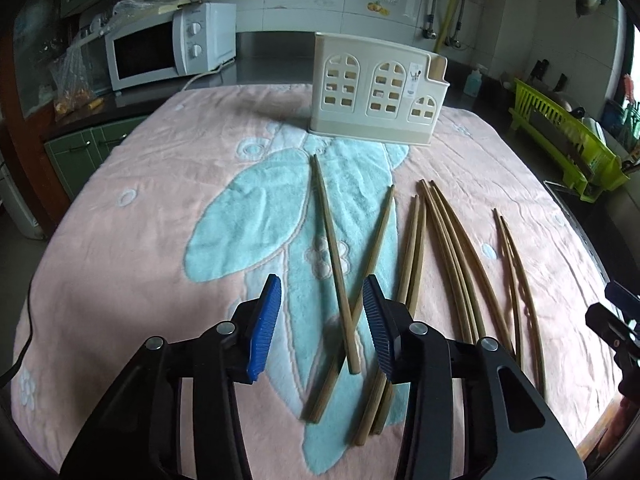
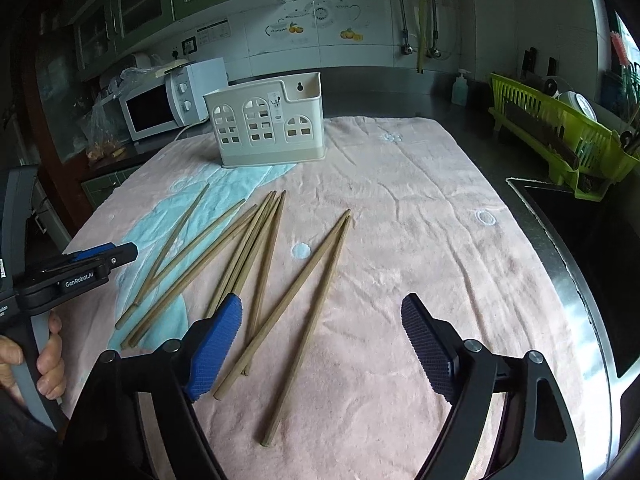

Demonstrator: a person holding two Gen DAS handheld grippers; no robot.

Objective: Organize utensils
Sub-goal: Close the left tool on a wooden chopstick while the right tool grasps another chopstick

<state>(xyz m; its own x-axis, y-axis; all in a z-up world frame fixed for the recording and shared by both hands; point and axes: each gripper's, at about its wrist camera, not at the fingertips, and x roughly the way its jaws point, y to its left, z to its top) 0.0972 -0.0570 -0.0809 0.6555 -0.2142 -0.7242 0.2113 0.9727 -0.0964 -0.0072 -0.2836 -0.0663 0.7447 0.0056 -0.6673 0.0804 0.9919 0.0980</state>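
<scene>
Several wooden chopsticks (image 1: 416, 248) lie loose on a pink and blue towel (image 1: 140, 240); they also show in the right wrist view (image 2: 256, 248). A cream utensil holder (image 1: 378, 90) with arched windows stands upright at the towel's far side, also in the right wrist view (image 2: 268, 124). My left gripper (image 1: 322, 312) is open and empty, above two crossed chopsticks (image 1: 344, 292). My right gripper (image 2: 322, 344) is open and empty, above a pair of chopsticks (image 2: 308, 292). The left gripper appears at the left edge of the right wrist view (image 2: 80, 264).
A white microwave (image 1: 168, 46) stands at the back left. A green dish rack (image 2: 560, 136) and a sink (image 2: 592, 248) are on the right, past the towel's edge. A soap bottle (image 2: 460, 88) stands by the back wall.
</scene>
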